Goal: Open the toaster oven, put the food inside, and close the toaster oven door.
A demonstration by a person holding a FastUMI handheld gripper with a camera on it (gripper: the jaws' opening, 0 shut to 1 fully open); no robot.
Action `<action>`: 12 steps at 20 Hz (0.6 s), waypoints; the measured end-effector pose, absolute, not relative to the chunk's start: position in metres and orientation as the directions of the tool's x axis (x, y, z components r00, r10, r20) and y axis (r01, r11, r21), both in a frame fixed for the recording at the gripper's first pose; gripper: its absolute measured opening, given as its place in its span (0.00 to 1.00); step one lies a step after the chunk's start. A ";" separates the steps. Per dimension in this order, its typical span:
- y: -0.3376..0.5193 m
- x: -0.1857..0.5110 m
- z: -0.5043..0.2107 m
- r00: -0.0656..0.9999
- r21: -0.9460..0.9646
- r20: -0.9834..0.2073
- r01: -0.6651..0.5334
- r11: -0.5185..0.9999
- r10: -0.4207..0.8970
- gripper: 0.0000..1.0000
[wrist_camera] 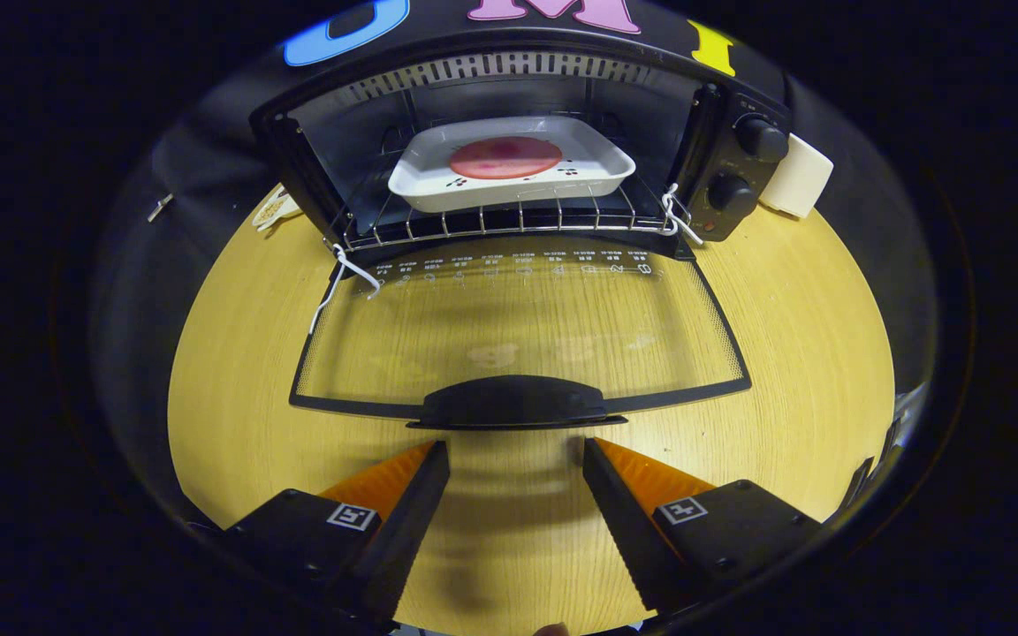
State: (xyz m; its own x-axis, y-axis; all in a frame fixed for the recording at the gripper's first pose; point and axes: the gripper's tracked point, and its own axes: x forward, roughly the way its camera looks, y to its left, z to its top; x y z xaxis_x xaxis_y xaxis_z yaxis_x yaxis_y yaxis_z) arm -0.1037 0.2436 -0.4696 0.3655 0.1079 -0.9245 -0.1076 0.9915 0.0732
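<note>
Hovering over the wooden table, your gripper has its fingers spread wide and gripping nothing, tips just short of the door handle. Toaster oven sits beyond, its glass door folded flat down onto the table toward you. Inside the oven, a white tray rests on the wire rack, holding a round reddish slice of food. Two knobs sit on the oven's right panel. White object just right of the oven.
</note>
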 end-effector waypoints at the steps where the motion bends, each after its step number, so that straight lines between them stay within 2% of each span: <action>1: 0.243 -0.098 -0.470 0.379 0.065 -0.920 -0.099 0.993 0.098 0.99; 5: 0.245 -0.095 -0.472 0.386 0.028 -0.920 -0.110 0.994 0.069 0.99; 12: 0.243 -0.098 -0.447 0.445 0.069 -0.889 -0.113 0.991 0.112 0.98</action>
